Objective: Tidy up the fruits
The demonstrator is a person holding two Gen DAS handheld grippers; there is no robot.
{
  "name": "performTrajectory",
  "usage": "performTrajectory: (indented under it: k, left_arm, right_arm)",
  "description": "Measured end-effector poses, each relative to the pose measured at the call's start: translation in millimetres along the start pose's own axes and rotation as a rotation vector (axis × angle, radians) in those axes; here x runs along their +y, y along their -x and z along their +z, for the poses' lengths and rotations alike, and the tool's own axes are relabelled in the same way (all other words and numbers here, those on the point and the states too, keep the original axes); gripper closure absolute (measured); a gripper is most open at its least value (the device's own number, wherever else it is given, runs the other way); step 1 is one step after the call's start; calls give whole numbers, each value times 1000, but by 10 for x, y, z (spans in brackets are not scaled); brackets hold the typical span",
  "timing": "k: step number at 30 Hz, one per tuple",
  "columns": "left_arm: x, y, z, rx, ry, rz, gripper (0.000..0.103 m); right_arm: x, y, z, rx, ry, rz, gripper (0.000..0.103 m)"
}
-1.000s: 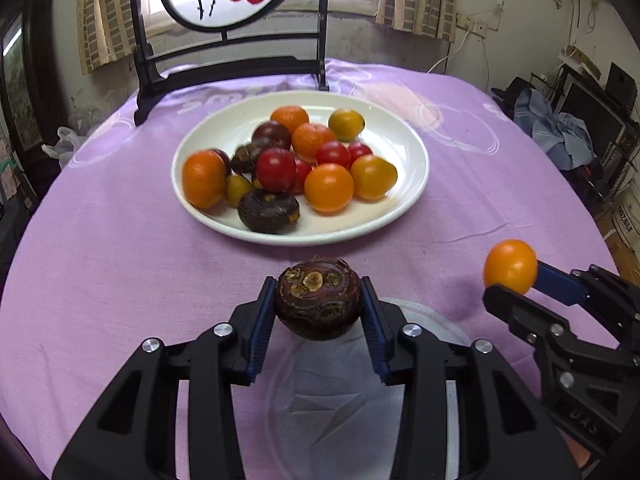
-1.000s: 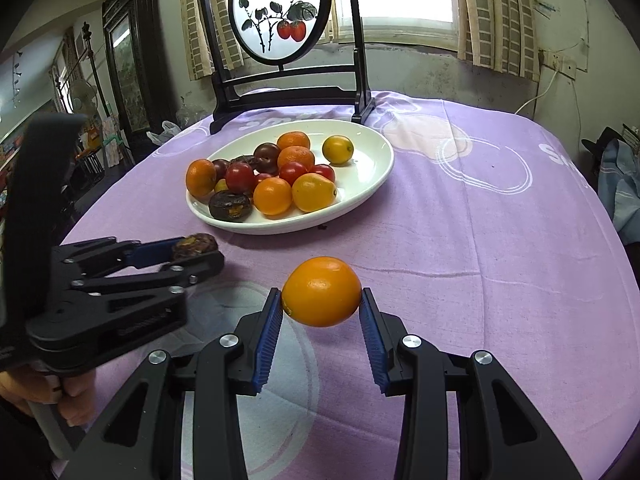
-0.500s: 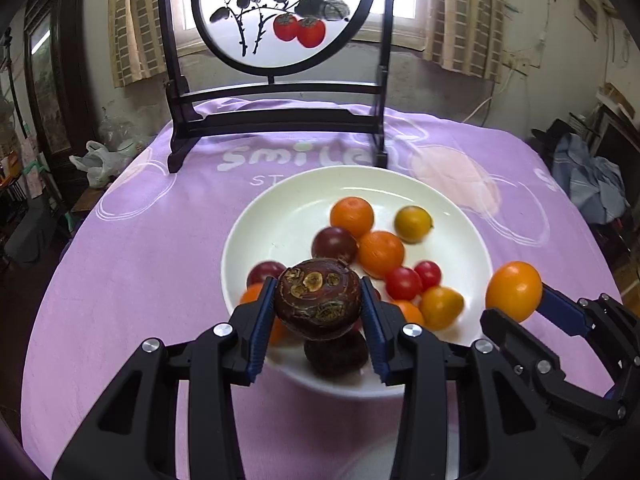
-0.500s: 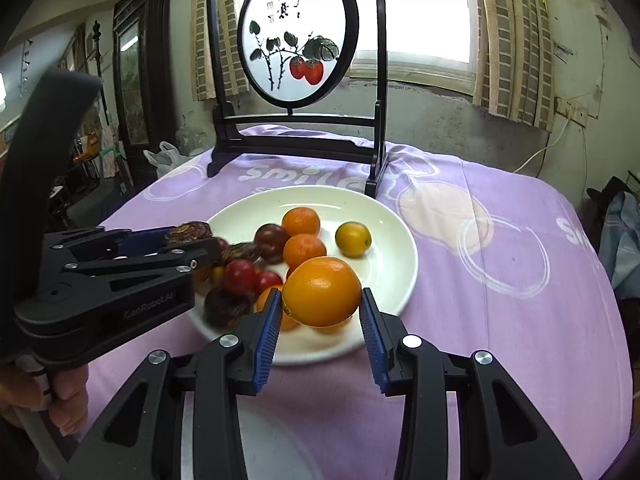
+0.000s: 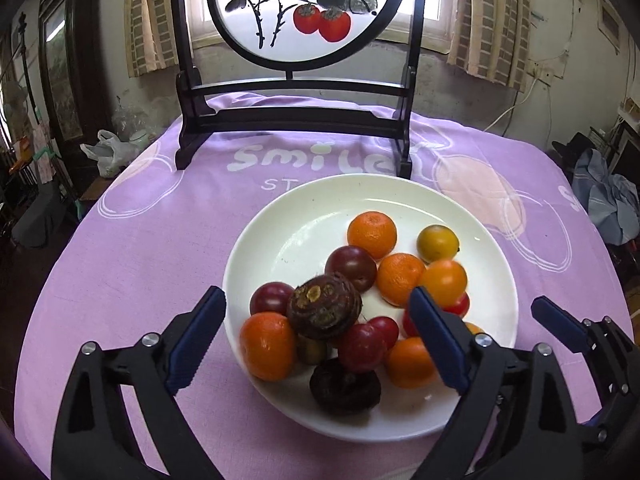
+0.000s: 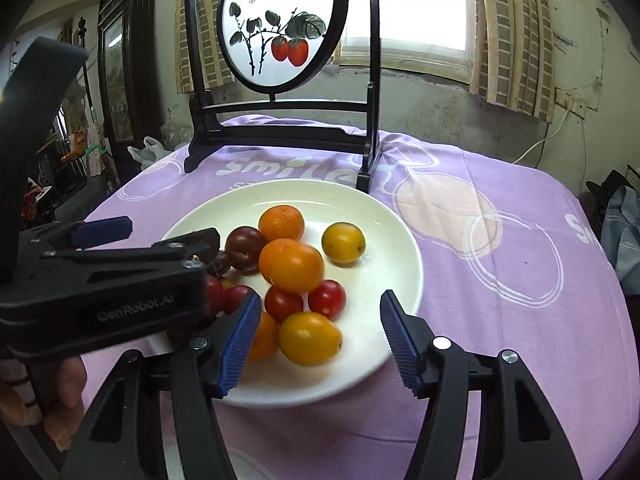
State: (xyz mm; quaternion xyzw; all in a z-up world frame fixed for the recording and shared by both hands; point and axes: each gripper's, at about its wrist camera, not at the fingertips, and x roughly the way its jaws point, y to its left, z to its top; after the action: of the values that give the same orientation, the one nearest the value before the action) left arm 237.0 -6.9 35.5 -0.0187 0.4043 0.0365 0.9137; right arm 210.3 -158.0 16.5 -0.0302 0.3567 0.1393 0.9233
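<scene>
A white plate (image 5: 400, 184) on the purple cloth holds a pile of orange, red, yellow and dark fruits. My left gripper (image 5: 316, 300) hovers over the plate's near left part with its jaws opening wide. A dark brown knobbly fruit (image 5: 324, 306) lies loose on the pile between them, touching neither pad. My right gripper (image 6: 320, 308) is over the plate's near edge (image 6: 400, 232), jaws opening. A blurred orange fruit (image 6: 296, 266) sits on the pile just beyond its tips, free of the pads. In the right wrist view, the left gripper (image 6: 174, 230) hides the pile's left side.
A round painted screen on a black stand (image 5: 296, 12) stands at the table's far edge, right behind the plate. A person's hand (image 6: 60, 400) grips the left gripper's handle. A plastic bag (image 5: 108, 152) and heaped clothes (image 5: 608, 200) lie beyond the table.
Both grippers came forward from the near table to above the plate. Their jaws then opened: the brown fruit and the orange fruit left the pads and now rest on the pile.
</scene>
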Motion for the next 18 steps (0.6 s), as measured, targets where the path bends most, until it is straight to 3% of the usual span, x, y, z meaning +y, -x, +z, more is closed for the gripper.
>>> performTrajectory:
  k: [6, 9, 13, 18]
  left_arm:
    - [33, 158, -149, 11, 21, -31, 11]
    - [43, 241, -264, 15, 23, -39, 10]
    - [48, 359, -449, 21, 18, -40, 10]
    - [96, 508, -664, 35, 38, -70, 9]
  right_arm:
    - [-107, 235, -210, 15, -19, 5, 35]
    - [-142, 391, -354, 22, -34, 20, 28]
    - [-129, 599, -549, 18, -38, 15, 10]
    - [-62, 785, -771, 12, -24, 7, 9]
